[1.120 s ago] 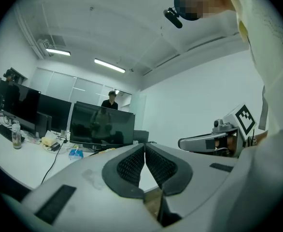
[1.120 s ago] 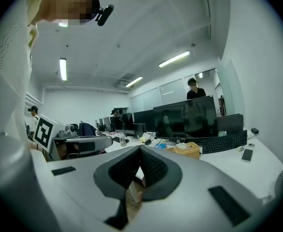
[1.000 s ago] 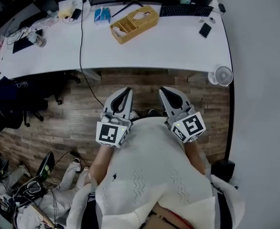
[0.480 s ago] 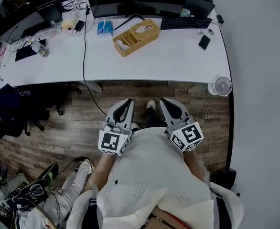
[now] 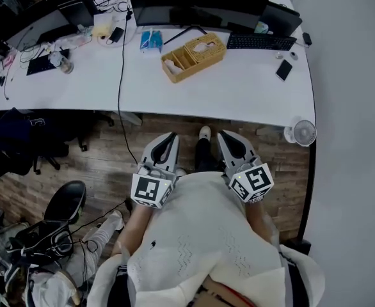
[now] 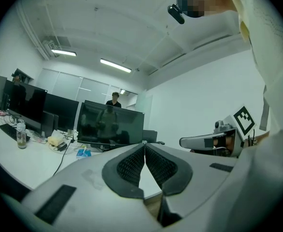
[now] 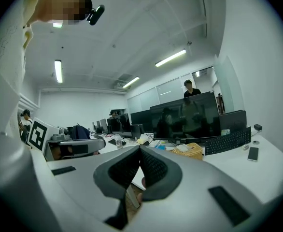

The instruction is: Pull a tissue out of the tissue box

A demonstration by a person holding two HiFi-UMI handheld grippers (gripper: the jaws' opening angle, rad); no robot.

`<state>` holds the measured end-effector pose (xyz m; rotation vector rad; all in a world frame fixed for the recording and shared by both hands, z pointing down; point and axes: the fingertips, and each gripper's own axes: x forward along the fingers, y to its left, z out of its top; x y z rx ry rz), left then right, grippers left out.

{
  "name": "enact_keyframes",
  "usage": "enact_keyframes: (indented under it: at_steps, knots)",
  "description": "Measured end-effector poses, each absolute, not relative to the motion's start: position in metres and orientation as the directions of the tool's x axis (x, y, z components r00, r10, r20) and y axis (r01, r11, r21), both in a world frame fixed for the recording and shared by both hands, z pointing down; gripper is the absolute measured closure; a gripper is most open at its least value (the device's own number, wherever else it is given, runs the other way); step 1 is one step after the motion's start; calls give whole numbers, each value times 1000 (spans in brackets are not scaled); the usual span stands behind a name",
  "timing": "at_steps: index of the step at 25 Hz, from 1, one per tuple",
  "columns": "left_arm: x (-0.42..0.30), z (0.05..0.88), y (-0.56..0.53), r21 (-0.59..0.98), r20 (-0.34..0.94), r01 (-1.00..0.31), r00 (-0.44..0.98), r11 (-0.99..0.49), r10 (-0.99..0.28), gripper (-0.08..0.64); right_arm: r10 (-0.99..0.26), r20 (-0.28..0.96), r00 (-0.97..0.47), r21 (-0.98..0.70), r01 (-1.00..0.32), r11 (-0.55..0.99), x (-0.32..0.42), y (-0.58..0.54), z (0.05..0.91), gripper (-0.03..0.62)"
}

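The left gripper (image 5: 168,139) was held short of the near edge of the bench (image 5: 239,91), jaws pressed together on nothing. The tissue box (image 5: 205,47) was seen by the far edge. The right gripper (image 5: 226,139) was likewise closed and empty.

Tissue box (image 5: 194,57): tan woven, rectangular, sits flat on the white tabletop (image 5: 239,88), turned at an angle to the front edge. Its left end has open compartments. The right end has a top slot with a white tissue (image 5: 204,45) sticking up. The box also shows in the right gripper view (image 7: 192,152), far off.
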<state>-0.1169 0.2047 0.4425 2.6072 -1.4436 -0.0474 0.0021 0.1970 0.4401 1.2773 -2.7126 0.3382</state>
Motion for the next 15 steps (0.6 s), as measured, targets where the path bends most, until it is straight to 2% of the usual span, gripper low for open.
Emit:
enact_keyframes:
  at_steps: [15]
  knots:
    - [-108,438,103,162,46,-864,489,-477,-871,541,-671,236,-702,-124,-707,696,-5,86,437,591]
